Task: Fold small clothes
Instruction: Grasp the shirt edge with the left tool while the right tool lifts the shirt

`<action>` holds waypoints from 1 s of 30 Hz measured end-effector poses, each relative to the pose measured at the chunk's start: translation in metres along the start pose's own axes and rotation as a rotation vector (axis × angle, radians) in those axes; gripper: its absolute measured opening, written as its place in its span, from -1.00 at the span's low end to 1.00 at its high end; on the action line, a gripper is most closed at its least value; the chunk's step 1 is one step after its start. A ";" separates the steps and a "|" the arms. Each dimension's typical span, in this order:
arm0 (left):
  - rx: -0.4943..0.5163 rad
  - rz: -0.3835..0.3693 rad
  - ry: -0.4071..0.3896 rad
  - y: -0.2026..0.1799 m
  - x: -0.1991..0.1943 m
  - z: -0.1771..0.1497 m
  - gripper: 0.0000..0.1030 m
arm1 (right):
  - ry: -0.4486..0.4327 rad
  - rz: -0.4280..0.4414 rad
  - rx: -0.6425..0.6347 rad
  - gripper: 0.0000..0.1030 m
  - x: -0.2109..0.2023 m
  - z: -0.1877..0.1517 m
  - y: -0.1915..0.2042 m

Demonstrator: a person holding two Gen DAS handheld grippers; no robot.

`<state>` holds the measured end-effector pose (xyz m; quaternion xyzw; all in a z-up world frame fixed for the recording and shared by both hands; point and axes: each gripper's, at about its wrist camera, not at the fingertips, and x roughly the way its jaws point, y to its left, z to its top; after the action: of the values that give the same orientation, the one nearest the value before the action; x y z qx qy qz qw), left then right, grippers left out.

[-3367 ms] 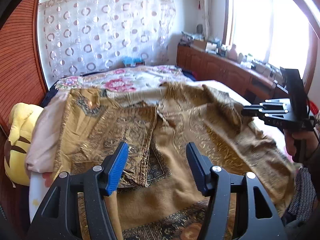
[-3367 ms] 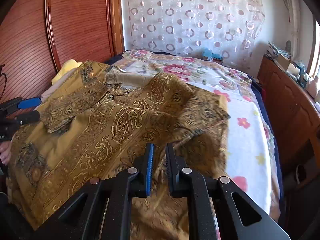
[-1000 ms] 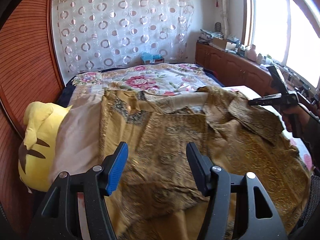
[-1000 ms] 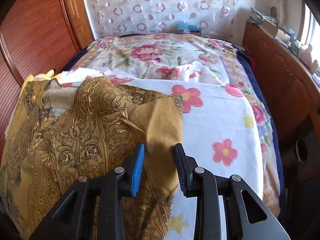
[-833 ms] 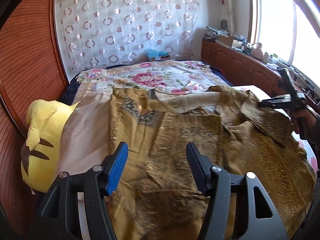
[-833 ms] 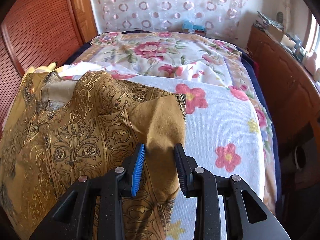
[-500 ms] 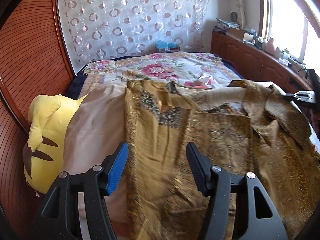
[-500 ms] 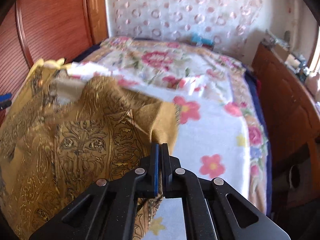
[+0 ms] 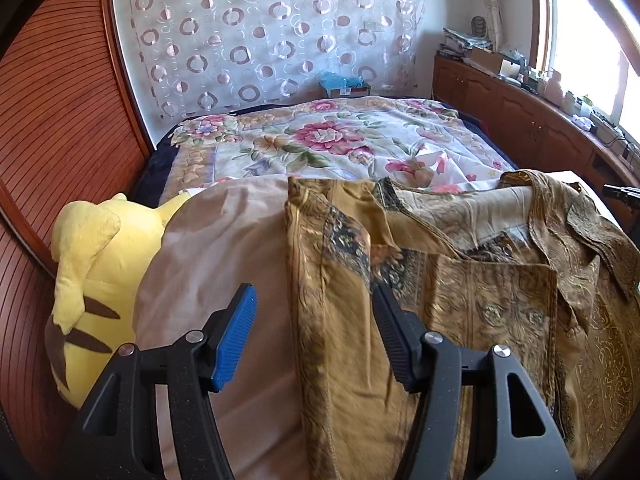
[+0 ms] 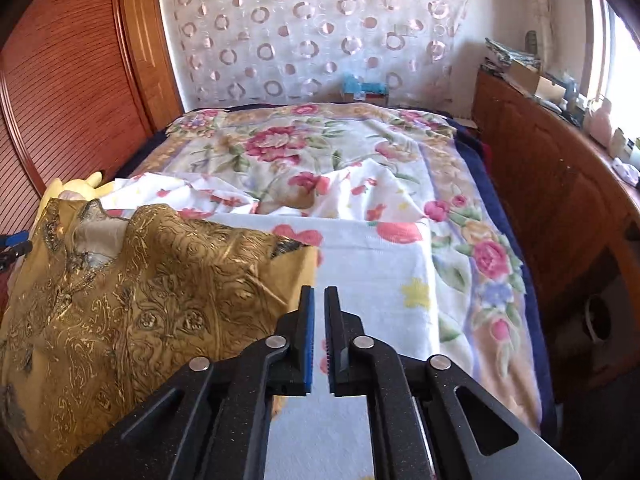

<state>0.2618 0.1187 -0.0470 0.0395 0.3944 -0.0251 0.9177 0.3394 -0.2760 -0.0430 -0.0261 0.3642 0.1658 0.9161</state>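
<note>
Your left gripper has its 2 fingers spread wide apart, and they hold nothing. It hangs over the left edge of the gold patterned shirt. That edge runs up between the 2 fingers, but they do not touch it.

The shirt lies spread out on the bed, on the near part of it. Its collar points toward the far end of the bed. Under its left side there is a plain beige cloth. Just beside that cloth sits a yellow plush toy with brown stripes.

Your right gripper has its 2 fingers almost closed, with only a thin gap between them. Nothing is in that gap. It sits just past the right edge of the shirt, over the white flowered towel. You cannot tell if the left finger touches the shirt edge.

Behind the bed hangs a curtain with rings on it.
</note>
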 end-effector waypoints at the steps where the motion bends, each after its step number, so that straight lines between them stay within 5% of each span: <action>1: -0.002 -0.010 0.004 0.003 0.004 0.003 0.19 | 0.004 0.011 -0.007 -0.82 0.005 0.000 0.002; 6: -0.027 -0.049 0.033 0.013 0.017 0.013 0.02 | 0.040 0.026 -0.029 -0.29 0.027 0.003 0.001; 9: -0.034 -0.077 0.047 0.016 0.024 0.020 -0.20 | 0.065 0.025 -0.015 -0.27 0.040 0.006 -0.008; 20: -0.011 -0.088 0.073 0.012 0.036 0.033 -0.36 | 0.071 0.019 -0.024 -0.26 0.045 0.011 -0.004; 24: -0.006 -0.096 0.083 0.014 0.040 0.036 -0.79 | 0.084 0.040 -0.030 -0.26 0.046 0.013 -0.001; 28: 0.011 -0.100 0.054 0.010 0.028 0.040 -0.93 | 0.106 0.062 -0.056 -0.26 0.049 0.017 0.002; 30: 0.014 -0.096 0.017 0.008 0.015 0.043 -0.94 | 0.124 0.078 -0.072 -0.82 0.048 0.019 0.004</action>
<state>0.3040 0.1222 -0.0277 0.0273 0.4032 -0.0716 0.9119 0.3832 -0.2556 -0.0612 -0.0548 0.4148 0.2124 0.8831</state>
